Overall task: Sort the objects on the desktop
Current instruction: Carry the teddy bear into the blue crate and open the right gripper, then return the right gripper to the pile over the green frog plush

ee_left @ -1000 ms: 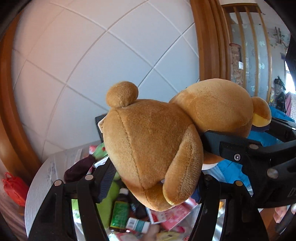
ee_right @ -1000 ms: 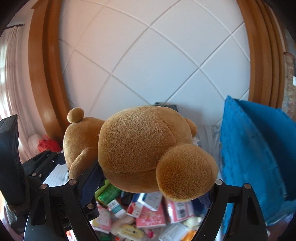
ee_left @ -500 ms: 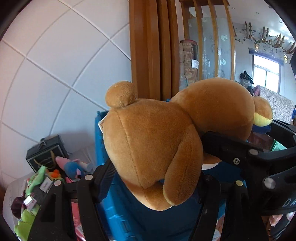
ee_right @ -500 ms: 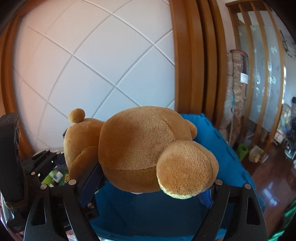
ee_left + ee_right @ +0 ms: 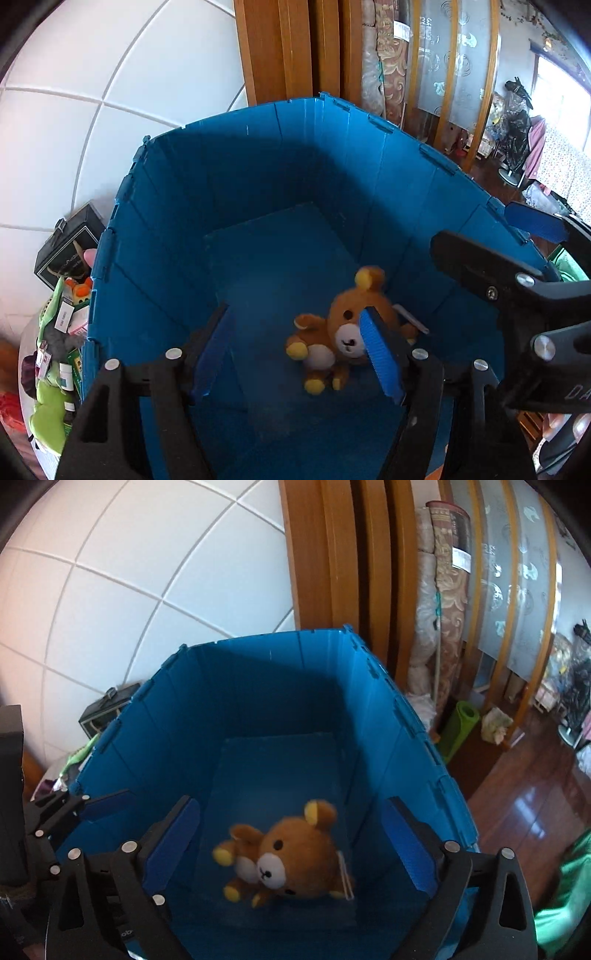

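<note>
Below both opening grippers, teddy bear (image 5: 291,860) inside blue crate (image 5: 258,686)

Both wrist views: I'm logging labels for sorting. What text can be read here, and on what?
"DA": cut-off letters on the body of the right gripper, whose jaws are opening with nothing gripped.
"ob": cut-off letters on that gripper's body, right wrist view.
Black box: gold print, too blurred.
Tags in the pile beside the blue crate: too small.
Teddy bear tag: blurred.
</note>
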Motion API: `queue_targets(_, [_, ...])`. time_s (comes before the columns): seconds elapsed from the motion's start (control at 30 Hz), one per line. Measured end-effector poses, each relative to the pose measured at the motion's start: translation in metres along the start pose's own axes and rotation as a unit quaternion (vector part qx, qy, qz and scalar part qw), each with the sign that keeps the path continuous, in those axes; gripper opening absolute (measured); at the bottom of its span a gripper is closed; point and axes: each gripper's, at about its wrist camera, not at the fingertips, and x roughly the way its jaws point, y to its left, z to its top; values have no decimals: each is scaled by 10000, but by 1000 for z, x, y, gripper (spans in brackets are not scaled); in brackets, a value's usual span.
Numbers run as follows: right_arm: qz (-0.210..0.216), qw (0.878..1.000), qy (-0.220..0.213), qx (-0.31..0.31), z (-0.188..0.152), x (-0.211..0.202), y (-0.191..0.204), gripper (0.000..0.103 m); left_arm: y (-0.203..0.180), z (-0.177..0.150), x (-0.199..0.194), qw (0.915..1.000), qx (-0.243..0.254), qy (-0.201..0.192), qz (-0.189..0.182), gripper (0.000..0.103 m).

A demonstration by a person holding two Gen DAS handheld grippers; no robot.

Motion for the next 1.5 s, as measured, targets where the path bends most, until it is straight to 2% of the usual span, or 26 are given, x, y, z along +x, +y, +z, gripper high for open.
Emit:
queue_targets(0.1, [-271,9993,142,-199,-1,9,-2,103,-6,-4,5,9997,-71,252,5,77])
queue_targets(0.3, [-409,9963,539,-522,-4,28,-5,103,1,-12,17,9984,-31,559,-112,77])
queue_targets(0.5, [-581,9929,705,-760,-18,36,-10,103,2,-19,23,9976,-45,685,-96,77])
queue_targets(0.8, [-948,9898,524,-922,-24,26,-8,103,10,-23,0,9993,-84,360,-18,78])
queue_targets(0.97, [-1372,9807,326,-1351,-29,21,11,103,24,-28,-26,9998,-193,1,57,78])
queue_targets(1.1, [-1227,9826,235,-1378,-27,17,27,103,42,-31,-47,9991,-283,-287,142,78])
queue_targets(1.23, [-935,9872,-10,-1292,-22,6,50,103,69,-37,-70,9965,-376,-626,402,78])
queue_targets(1.5, [120,9904,-736,-1161,-10,-23,130,103,155,-76,-124,9780,-1000,-1394,1186,83])
